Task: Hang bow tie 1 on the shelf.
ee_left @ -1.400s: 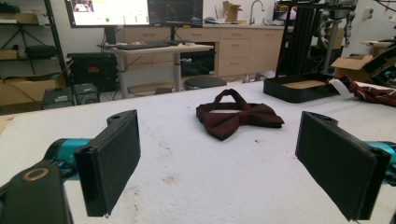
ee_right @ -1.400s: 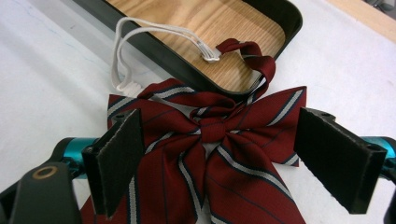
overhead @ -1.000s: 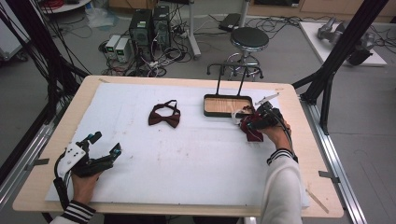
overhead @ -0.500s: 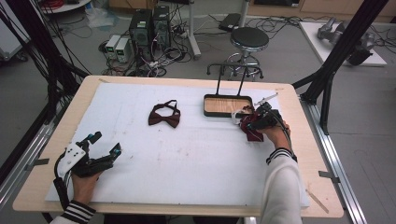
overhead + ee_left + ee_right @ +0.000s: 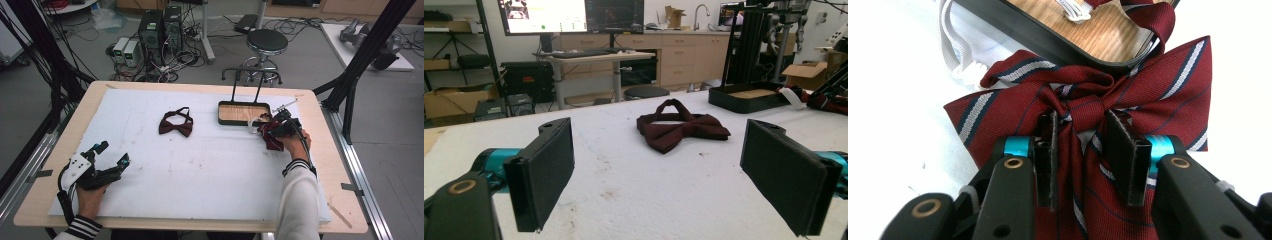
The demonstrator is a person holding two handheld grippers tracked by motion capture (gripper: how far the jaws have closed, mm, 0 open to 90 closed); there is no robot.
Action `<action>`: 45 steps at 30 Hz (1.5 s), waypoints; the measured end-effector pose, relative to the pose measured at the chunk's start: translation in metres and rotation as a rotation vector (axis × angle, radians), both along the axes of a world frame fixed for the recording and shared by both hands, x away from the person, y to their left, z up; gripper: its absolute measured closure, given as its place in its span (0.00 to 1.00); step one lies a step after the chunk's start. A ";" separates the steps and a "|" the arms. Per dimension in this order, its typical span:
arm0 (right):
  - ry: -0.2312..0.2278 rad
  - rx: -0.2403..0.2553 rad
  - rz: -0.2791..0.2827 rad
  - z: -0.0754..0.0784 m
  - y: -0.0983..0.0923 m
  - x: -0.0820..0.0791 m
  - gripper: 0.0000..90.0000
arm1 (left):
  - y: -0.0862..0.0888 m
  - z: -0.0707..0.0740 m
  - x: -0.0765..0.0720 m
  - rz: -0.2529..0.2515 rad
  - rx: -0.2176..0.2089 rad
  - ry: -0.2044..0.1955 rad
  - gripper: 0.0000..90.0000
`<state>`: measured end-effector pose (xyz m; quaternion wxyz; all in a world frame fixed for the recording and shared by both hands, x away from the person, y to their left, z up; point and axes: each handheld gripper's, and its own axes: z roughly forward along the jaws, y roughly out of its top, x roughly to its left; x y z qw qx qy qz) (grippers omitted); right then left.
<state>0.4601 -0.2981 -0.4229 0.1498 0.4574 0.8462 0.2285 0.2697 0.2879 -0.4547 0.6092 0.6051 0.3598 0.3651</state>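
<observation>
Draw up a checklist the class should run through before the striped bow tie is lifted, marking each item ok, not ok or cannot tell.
1. Right hand-held gripper closed on the dark red striped fabric bow tie: ok; its jaws have just been closing and pinch the fabric below the knot.
2. Grip firm enough to lift: cannot tell.
3. Bow tie's strap free: not ok; the strap lies over the rim into the black wood-floored tray.
4. White elastic band clear of the tie: cannot tell; it lies right beside it.
5. Left hand-held gripper out of the way: ok; open, holding nothing, at the near left.
6. Plain dark red bow tie undisturbed: ok.
</observation>
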 end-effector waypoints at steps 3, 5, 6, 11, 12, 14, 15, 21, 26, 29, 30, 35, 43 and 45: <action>0.003 0.006 -0.014 0.000 0.000 0.000 0.77 | 0.000 0.000 0.000 0.000 0.002 -0.001 0.16; 0.005 0.004 -0.021 0.000 0.001 -0.001 0.78 | 0.000 0.000 0.000 0.000 0.003 -0.002 0.16; 0.006 0.005 -0.028 0.000 0.001 -0.001 0.78 | 0.000 0.000 0.000 0.000 0.003 -0.002 0.16; 0.002 -0.013 -0.026 0.001 0.004 -0.002 0.80 | 0.000 0.000 0.000 0.000 0.003 -0.002 0.16; 0.002 -0.013 -0.026 0.001 0.004 -0.002 0.80 | 0.000 0.000 0.000 0.000 0.004 -0.001 0.16; -0.001 -0.011 -0.025 0.001 0.004 -0.002 0.80 | 0.000 0.000 0.000 0.000 0.004 0.000 0.16; -0.003 -0.014 -0.024 0.001 0.004 -0.002 0.80 | 0.000 0.000 0.000 0.000 0.003 0.000 0.16; -0.022 -0.019 -0.026 0.002 0.007 -0.007 0.80 | 0.000 0.000 0.000 -0.002 0.011 0.006 0.16; -0.069 0.017 -0.045 0.005 0.002 -0.016 0.80 | 0.000 0.000 0.000 0.000 0.011 0.005 0.16; -0.101 0.046 -0.052 0.010 -0.001 -0.021 0.80 | 0.000 0.000 0.000 -0.001 0.012 0.006 0.16; -0.114 0.051 -0.051 0.012 -0.001 -0.022 0.80 | 0.000 0.000 0.001 -0.001 0.010 0.006 0.16; -0.172 0.107 -0.052 0.022 -0.004 -0.027 0.81 | -0.001 0.000 0.000 0.000 0.009 0.005 0.16; -0.235 0.141 -0.035 0.032 -0.004 -0.035 0.81 | -0.001 0.000 0.001 0.001 0.011 0.006 0.16; -0.247 0.142 -0.032 0.034 -0.004 -0.036 0.81 | -0.001 0.000 0.001 0.001 0.010 0.006 0.16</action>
